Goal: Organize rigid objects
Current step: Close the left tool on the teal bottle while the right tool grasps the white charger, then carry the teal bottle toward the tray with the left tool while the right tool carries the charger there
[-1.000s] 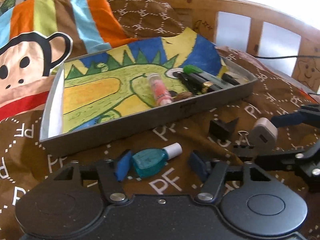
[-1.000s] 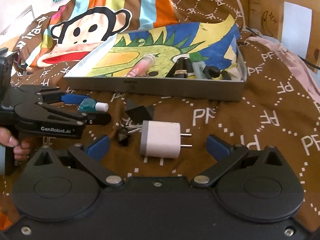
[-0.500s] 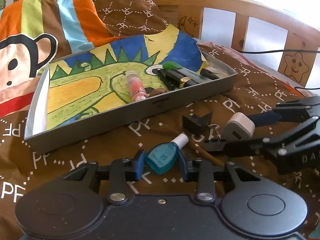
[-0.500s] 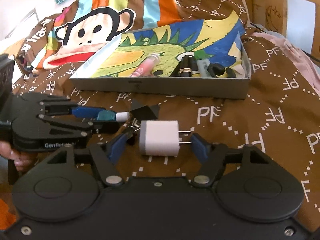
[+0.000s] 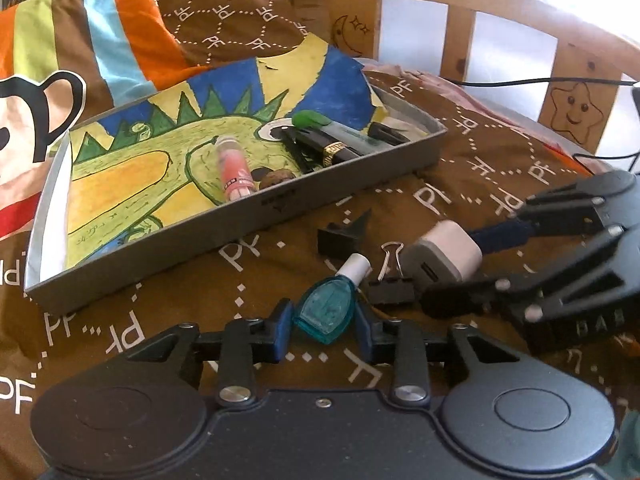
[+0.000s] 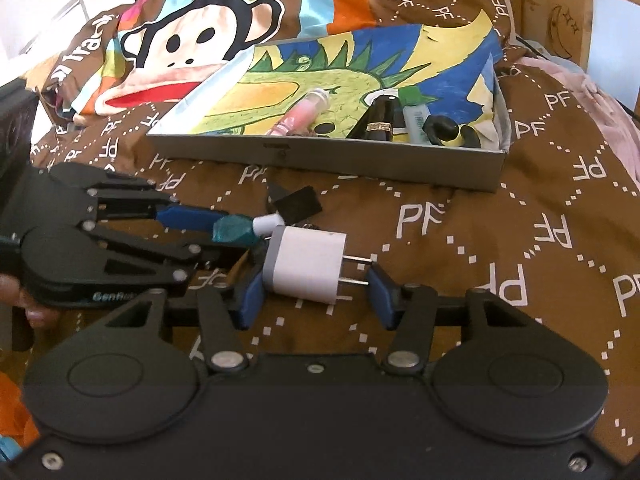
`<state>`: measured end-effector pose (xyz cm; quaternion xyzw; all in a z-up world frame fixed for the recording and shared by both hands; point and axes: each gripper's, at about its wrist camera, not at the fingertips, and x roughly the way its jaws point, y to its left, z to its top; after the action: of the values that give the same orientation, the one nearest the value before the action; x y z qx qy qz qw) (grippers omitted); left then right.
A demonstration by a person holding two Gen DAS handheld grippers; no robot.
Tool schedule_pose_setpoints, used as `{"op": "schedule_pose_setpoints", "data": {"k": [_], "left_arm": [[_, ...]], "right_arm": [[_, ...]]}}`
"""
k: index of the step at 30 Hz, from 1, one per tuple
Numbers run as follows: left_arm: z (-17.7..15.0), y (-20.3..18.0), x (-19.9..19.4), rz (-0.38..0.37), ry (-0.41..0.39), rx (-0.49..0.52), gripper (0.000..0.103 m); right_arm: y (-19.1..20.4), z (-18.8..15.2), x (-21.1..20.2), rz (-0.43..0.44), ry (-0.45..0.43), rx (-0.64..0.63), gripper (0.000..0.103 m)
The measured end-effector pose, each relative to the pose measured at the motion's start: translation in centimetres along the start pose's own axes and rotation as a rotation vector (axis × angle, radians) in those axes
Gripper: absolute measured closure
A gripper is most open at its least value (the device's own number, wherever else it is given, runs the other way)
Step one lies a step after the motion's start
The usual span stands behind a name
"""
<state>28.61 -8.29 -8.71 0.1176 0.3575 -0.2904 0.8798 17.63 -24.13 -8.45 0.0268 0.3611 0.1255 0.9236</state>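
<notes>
We had the teal bottle (image 5: 327, 309) pinched in our left gripper (image 5: 322, 323), and the charger (image 6: 306, 265) clamped end to end in our right gripper (image 6: 314, 294), both over the blanket (image 6: 520, 248), near the tray (image 6: 360, 160).

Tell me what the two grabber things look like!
Both the left gripper and the right gripper are black, with round discs, silver screws and thin linked bars. Their fingers have blue pads. White lettering marks the sides.
</notes>
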Motion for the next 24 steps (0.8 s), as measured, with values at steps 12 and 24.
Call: {"op": "schedule_pose_setpoints", "data": {"k": [12, 24], "left_arm": [[-0.9, -0.3, -1.4, 0.031, -0.057, -0.089, 0.069], [2.2, 0.0, -3.5, 0.124, -0.261, -0.188, 0.069]], "right_arm": [[0.1, 0.8, -1.9, -0.002, -0.045, -0.010, 0.058], [-2.2, 2.7, -4.8, -0.063, -0.244, 0.042, 0.057]]}}
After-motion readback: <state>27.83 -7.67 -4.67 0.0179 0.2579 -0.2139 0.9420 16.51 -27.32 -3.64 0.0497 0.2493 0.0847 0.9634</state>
